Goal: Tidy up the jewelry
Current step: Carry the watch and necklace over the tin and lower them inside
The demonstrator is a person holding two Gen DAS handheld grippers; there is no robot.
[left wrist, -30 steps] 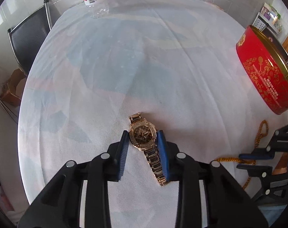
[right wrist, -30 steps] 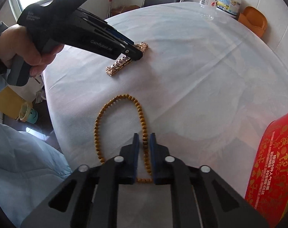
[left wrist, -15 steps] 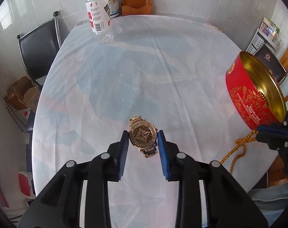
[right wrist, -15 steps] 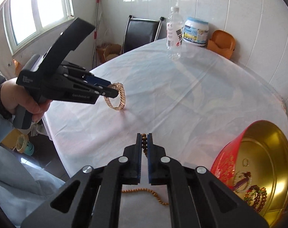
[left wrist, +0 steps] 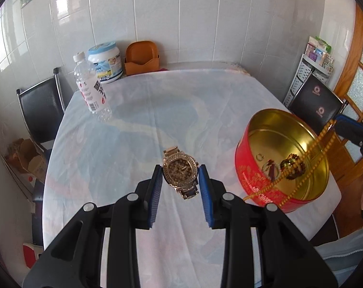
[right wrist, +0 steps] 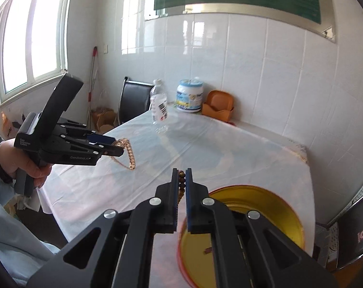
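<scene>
My left gripper (left wrist: 180,168) is shut on a gold watch (left wrist: 180,171) with a jewelled face, held in the air above the white table (left wrist: 138,129). It also shows in the right wrist view (right wrist: 112,147) with the watch band (right wrist: 130,156) hanging down. My right gripper (right wrist: 181,171) is shut on a brown bead necklace (right wrist: 181,180). In the left wrist view the necklace (left wrist: 311,153) hangs from the right gripper (left wrist: 337,123) over the open red tin (left wrist: 258,168), which holds other jewelry (left wrist: 293,166).
A water bottle (left wrist: 91,88), a white tub (left wrist: 106,62) and an orange holder (left wrist: 142,57) stand at the table's far end by the tiled wall. Black chairs (left wrist: 41,105) stand at the left and at the right (left wrist: 318,105). The tin (right wrist: 253,216) sits near the table's right edge.
Both grippers have lifted their pieces off the table. The watch now hangs in the air and the bead necklace has been carried up and over the red tin.
</scene>
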